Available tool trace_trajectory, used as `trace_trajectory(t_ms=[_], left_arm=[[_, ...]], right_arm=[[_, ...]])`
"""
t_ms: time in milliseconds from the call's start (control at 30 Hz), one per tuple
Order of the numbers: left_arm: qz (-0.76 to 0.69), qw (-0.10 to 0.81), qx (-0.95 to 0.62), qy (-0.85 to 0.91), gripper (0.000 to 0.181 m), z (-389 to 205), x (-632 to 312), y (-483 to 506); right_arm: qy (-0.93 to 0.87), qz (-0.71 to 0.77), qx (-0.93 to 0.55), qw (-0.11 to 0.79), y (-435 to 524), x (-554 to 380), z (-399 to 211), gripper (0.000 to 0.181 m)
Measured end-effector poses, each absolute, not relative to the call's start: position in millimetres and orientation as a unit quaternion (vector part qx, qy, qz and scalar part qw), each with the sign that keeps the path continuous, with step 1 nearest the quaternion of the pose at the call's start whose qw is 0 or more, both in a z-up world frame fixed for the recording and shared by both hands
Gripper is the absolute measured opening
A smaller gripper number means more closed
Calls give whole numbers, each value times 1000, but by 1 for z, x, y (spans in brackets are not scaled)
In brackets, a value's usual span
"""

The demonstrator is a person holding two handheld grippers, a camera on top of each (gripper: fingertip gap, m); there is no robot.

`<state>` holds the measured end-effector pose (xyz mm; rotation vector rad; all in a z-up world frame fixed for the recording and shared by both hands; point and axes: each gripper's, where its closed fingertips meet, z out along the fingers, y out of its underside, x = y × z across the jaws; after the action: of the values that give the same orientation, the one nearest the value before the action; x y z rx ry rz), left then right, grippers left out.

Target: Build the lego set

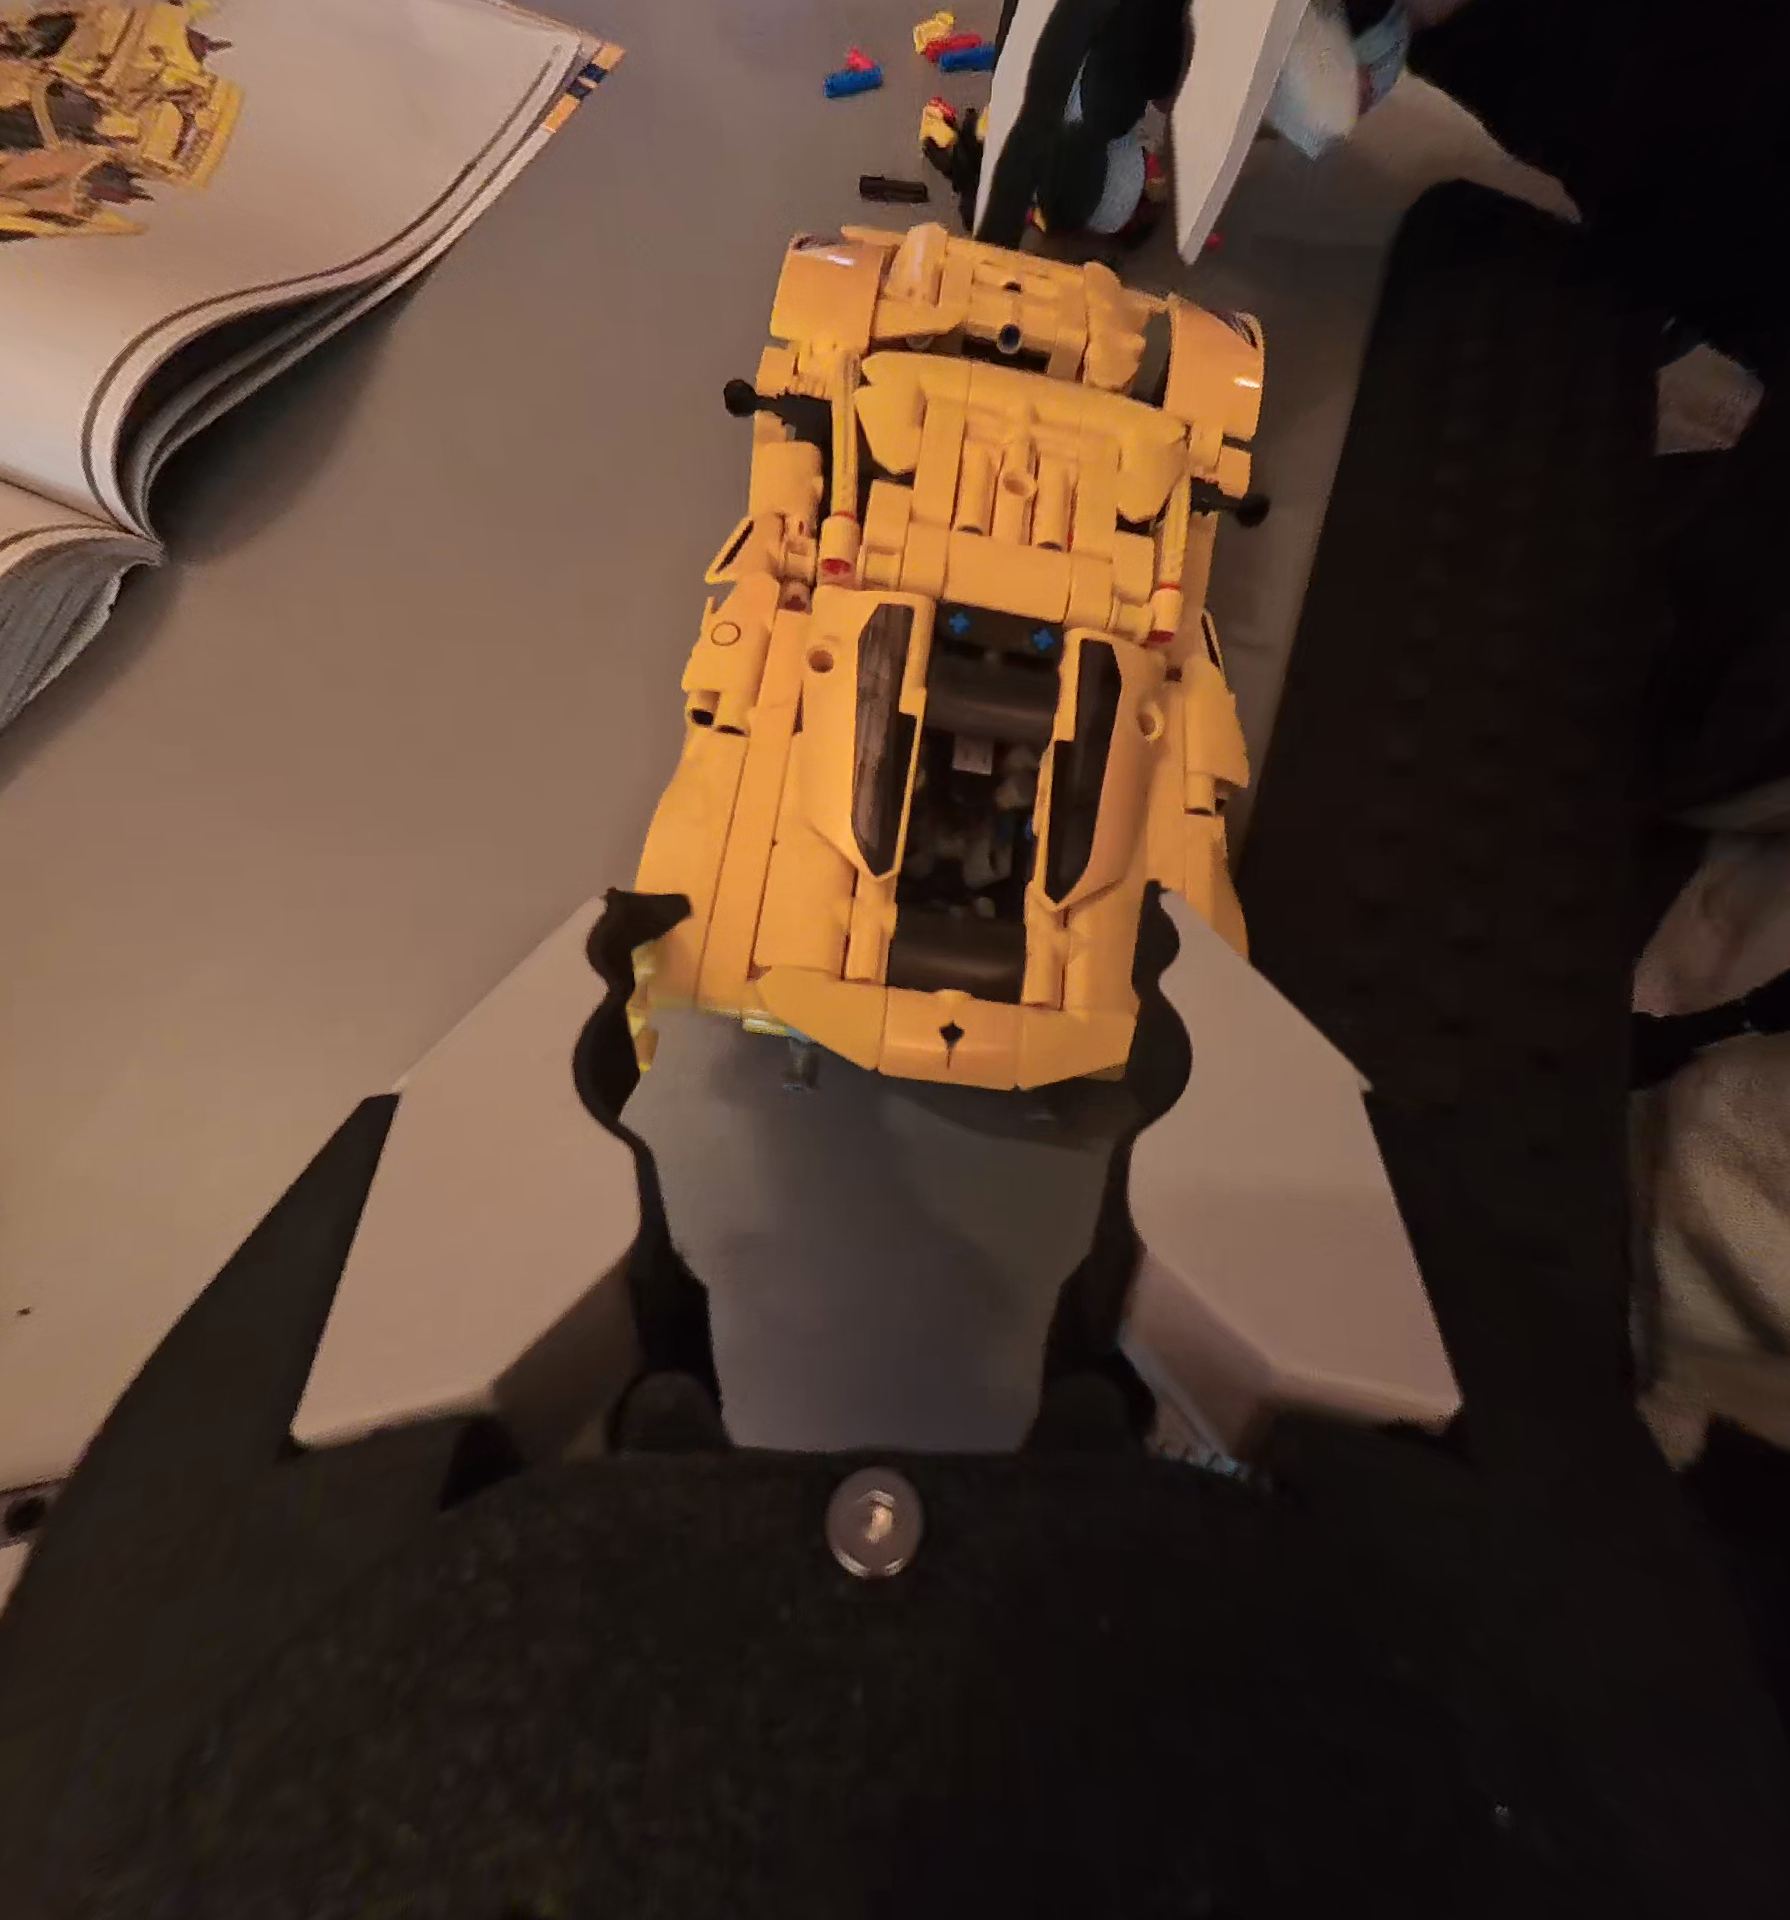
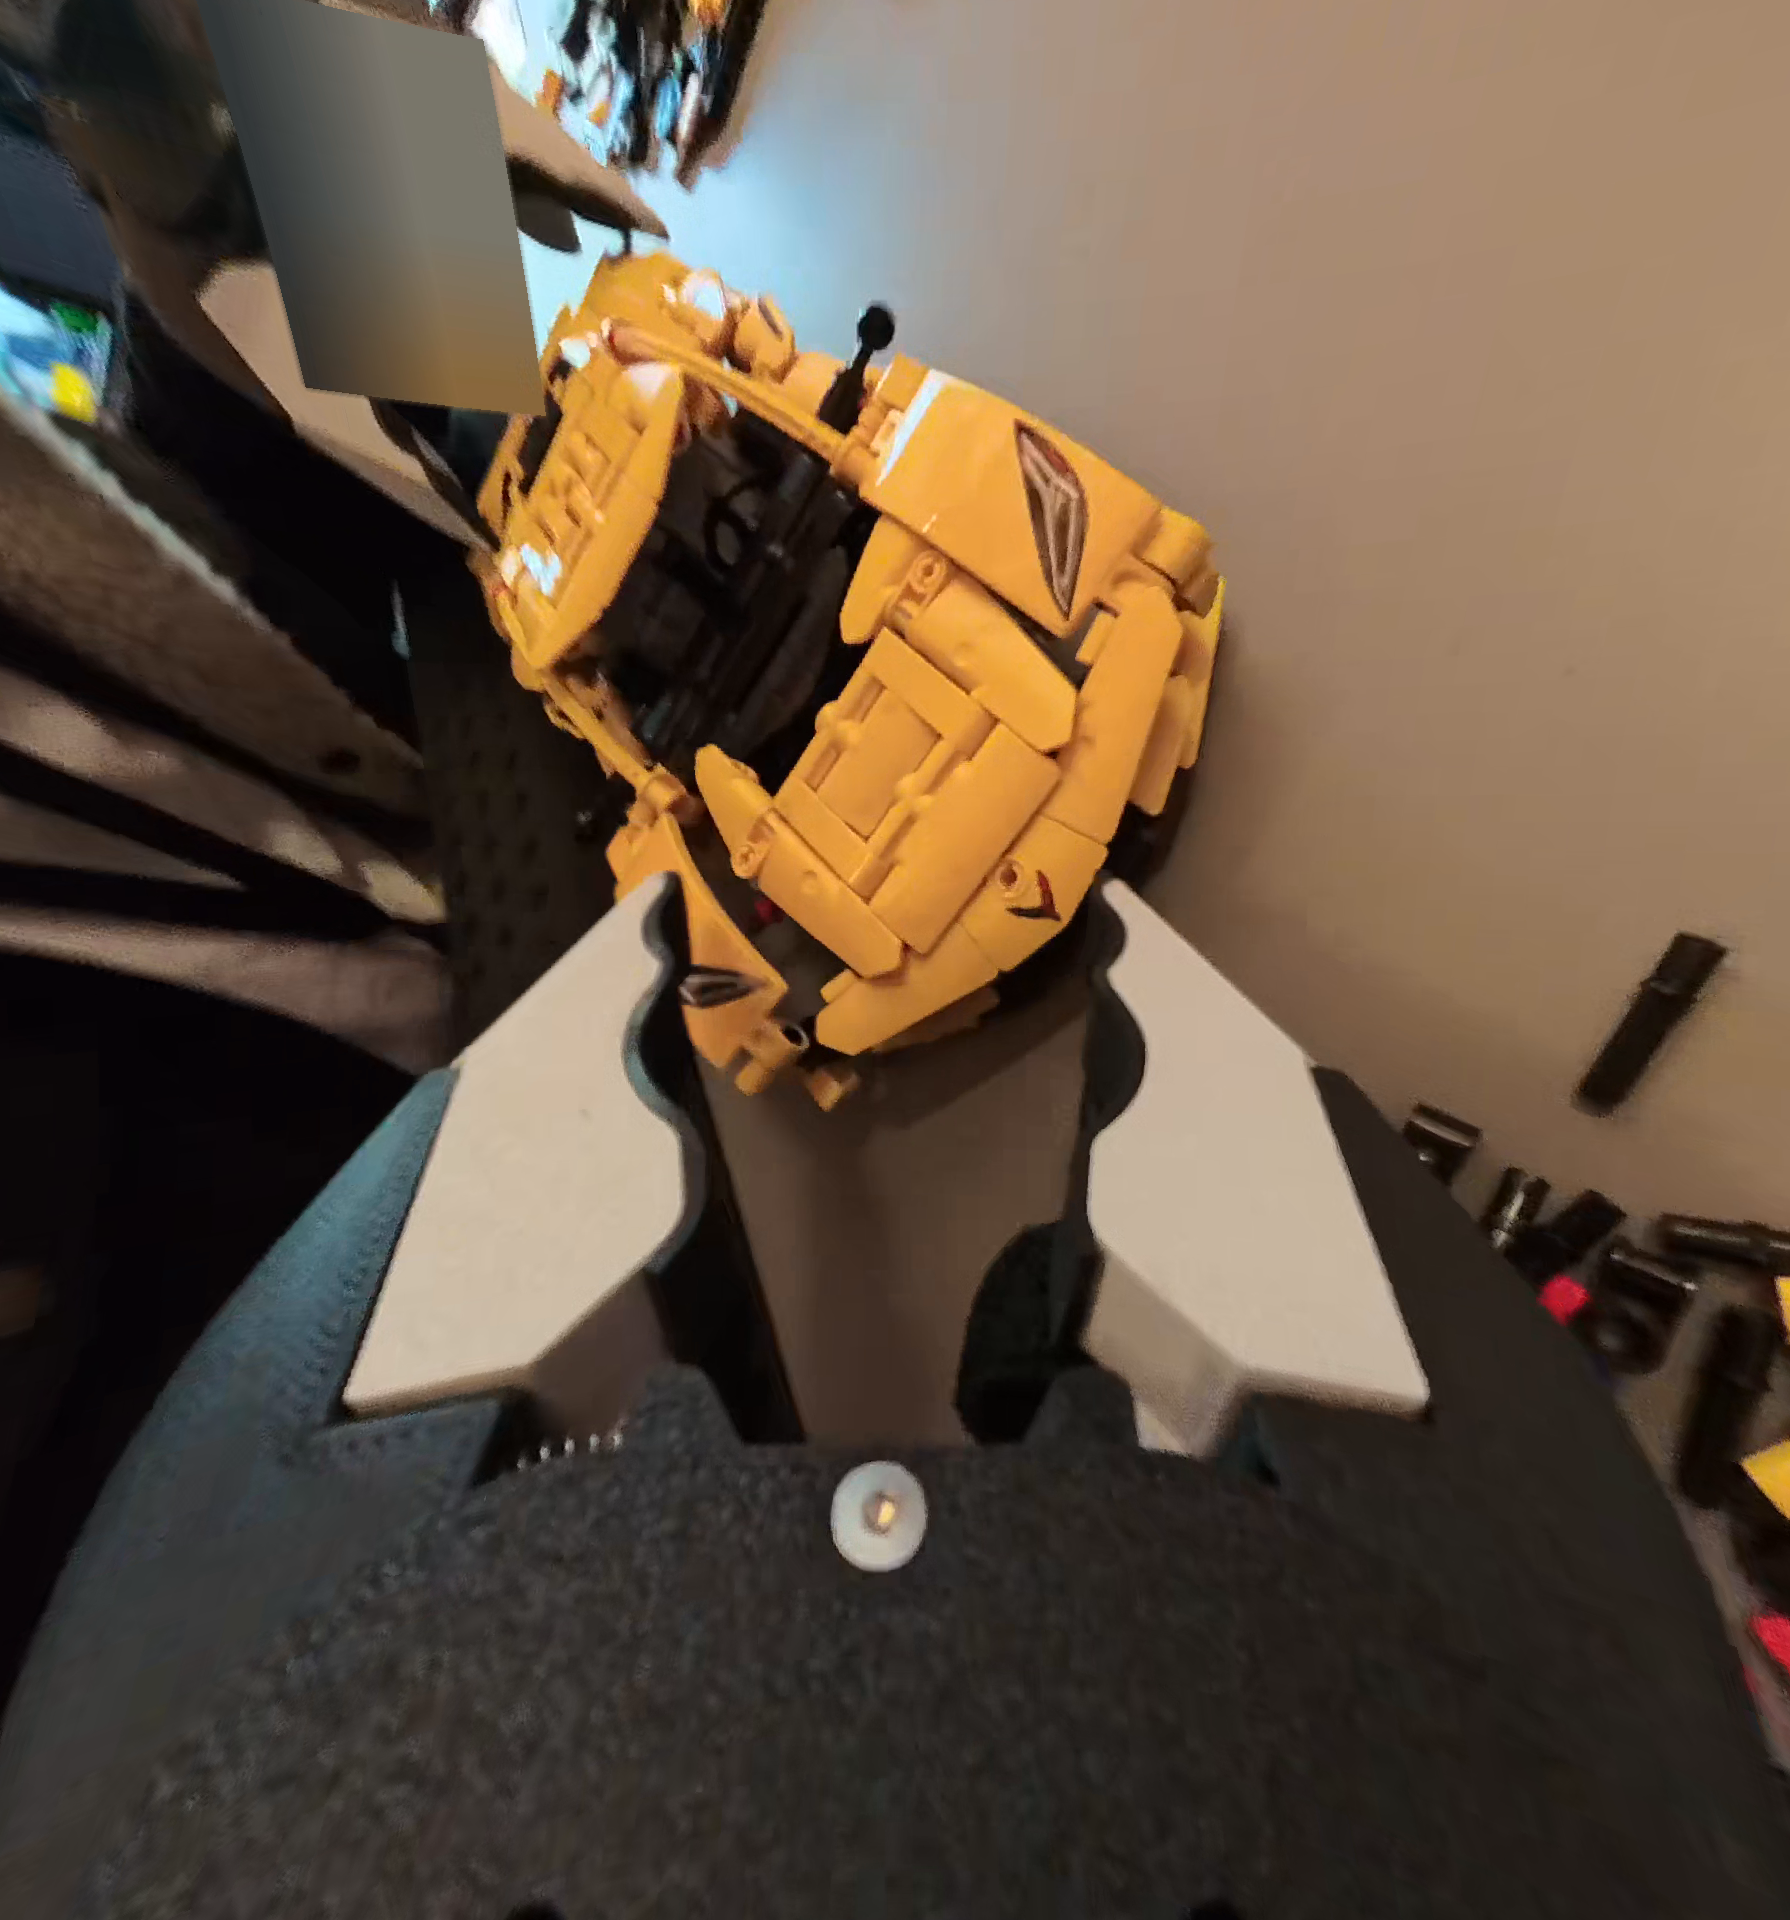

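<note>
A yellow lego car (image 1: 974,644) stands on the grey table (image 1: 403,727), seen from above with its rear end towards me. My left gripper (image 1: 901,925) has its fingers wide apart, pressed against both sides of the car's rear. My right gripper (image 2: 886,899) clasps the car's nose (image 2: 922,727), with both fingers touching it. It also shows in the left wrist view (image 1: 1088,239) at the car's far end. The car's underside is hidden.
An open instruction booklet (image 1: 195,260) lies at the left. Loose red, blue and yellow pieces (image 1: 932,52) lie beyond the car, and several black and yellow ones (image 2: 1701,1299) with a black beam (image 2: 1649,1023) beside the nose. The table edge and dark floor (image 1: 1442,623) run close along the car. Tip to tip, the grippers are about 20 cm apart.
</note>
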<state>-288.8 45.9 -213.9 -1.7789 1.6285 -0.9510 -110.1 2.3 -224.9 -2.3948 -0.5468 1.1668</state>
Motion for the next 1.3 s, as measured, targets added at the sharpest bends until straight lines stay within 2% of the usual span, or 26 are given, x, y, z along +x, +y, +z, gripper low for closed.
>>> trace_trajectory(t_ms=[233,500,667,767,867,1067,1167,1300], left_arm=[[-379,261,-664,589,97,-218,-288,50],[-397,277,-674,558,97,-217,-293,60],[-404,285,-680,541,97,-217,-298,66],[-401,289,-689,531,97,-217,-298,70],[-401,290,-693,524,97,-217,-299,71],[-394,300,-699,516,98,-217,-298,71],[-387,306,-703,513,97,-217,-295,71],[-374,298,-712,513,97,-218,-293,70]], right_arm=[[-153,454,-841,253,27,-117,-180,87],[-194,408,-840,302,56,-142,-117,89],[-216,294,-880,302,78,-154,-102,66],[-218,232,-898,304,91,-160,-100,67],[-226,193,-902,312,97,-162,-97,59],[-213,168,-904,330,105,-146,-105,34],[-196,184,-912,311,110,-133,-124,35],[-148,275,-912,266,111,-118,-160,35]])
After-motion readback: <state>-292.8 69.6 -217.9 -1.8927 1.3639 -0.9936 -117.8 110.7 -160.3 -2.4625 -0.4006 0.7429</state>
